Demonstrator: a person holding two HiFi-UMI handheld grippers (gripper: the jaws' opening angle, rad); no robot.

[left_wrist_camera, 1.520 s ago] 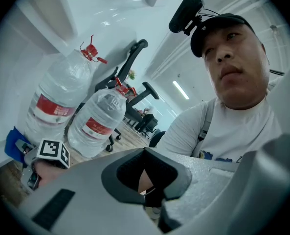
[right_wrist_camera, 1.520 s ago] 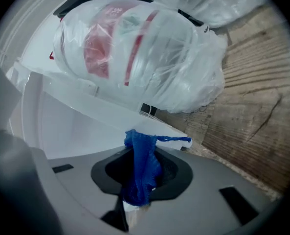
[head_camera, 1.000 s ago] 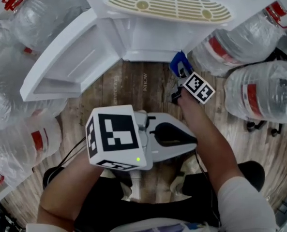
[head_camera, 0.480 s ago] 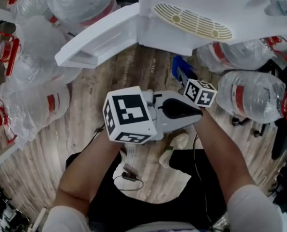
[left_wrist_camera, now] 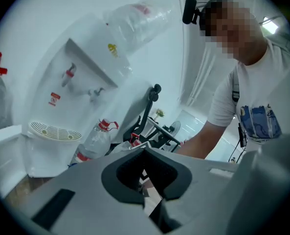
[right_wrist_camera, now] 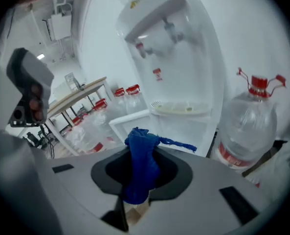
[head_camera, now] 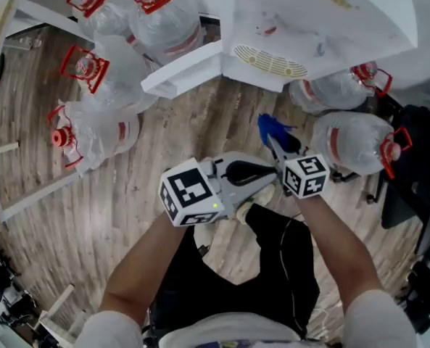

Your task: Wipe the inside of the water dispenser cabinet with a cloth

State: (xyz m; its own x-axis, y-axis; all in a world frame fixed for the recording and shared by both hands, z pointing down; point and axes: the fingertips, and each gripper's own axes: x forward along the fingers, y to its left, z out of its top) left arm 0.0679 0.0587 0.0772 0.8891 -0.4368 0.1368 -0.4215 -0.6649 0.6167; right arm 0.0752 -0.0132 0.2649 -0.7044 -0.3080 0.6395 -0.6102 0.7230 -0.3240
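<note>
Left gripper (left_wrist_camera: 145,189): jaws together, nothing between them. Cabinet door (head_camera: 182,69) stands open below the dispenser (head_camera: 312,20), but neither gripper is inside, so I judge the wipe isn't under way; can't tell if any is done. Right gripper (right_wrist_camera: 138,190) pinches the blue cloth (right_wrist_camera: 141,163), bunched upright with a stray strand, well short of the cabinet

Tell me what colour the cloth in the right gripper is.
Blue cloth, clearest in the right gripper view.
</note>
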